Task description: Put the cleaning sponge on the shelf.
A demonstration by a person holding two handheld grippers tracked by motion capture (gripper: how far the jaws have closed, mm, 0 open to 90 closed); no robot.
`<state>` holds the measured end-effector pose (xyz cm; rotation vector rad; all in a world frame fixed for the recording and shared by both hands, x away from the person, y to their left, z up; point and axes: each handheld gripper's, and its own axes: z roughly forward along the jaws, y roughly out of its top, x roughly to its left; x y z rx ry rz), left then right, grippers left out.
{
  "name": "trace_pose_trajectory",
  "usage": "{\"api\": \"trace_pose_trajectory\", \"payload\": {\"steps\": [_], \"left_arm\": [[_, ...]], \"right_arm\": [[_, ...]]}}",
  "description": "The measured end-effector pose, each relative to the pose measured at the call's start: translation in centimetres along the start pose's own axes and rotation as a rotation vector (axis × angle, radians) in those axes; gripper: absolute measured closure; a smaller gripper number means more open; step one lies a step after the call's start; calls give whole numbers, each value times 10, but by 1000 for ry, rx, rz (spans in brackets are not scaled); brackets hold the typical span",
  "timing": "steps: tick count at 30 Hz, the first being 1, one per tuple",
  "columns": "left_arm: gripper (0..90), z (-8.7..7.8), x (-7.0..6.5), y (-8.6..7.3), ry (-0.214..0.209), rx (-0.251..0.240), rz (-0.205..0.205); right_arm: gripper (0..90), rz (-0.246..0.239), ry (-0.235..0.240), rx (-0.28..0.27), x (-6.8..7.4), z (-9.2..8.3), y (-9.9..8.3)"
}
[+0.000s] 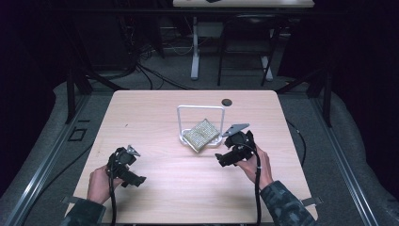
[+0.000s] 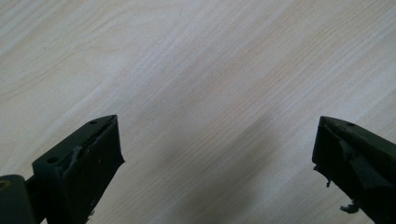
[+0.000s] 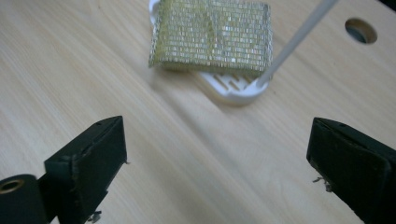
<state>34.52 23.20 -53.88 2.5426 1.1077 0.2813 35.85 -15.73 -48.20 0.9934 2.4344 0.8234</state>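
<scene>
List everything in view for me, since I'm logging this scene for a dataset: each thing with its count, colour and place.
table: one, light wood, centre of the high view
stand: one, white, slotted base with an upright wire frame, middle of the table
sponge cloth: one, yellow-green with silver glitter, lying on the stand's base and overhanging it
hole: one, dark, round, in the table behind the stand
second table: one, light top on white legs, far background
left gripper: one, black, open over bare wood
right gripper: one, black, open, short of the sponge cloth
</scene>
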Motion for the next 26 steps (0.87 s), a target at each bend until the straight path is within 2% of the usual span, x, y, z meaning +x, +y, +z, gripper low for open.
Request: {"api": "trace_pose_trajectory", "payload": {"steps": [3, 9, 15, 26], "left_arm": [[16, 0, 0, 0, -3, 2, 2], [16, 1, 1, 1, -4, 3, 3], [16, 1, 0, 1, -4, 2, 3], [15, 1, 0, 2, -1, 2, 6]], "right_arm": [[25, 9, -8, 49, -2, 3, -20], [27, 29, -1, 96, -6, 12, -40], [31, 31, 9, 132, -7, 21, -44], [64, 33, 5, 127, -9, 21, -44]]}}
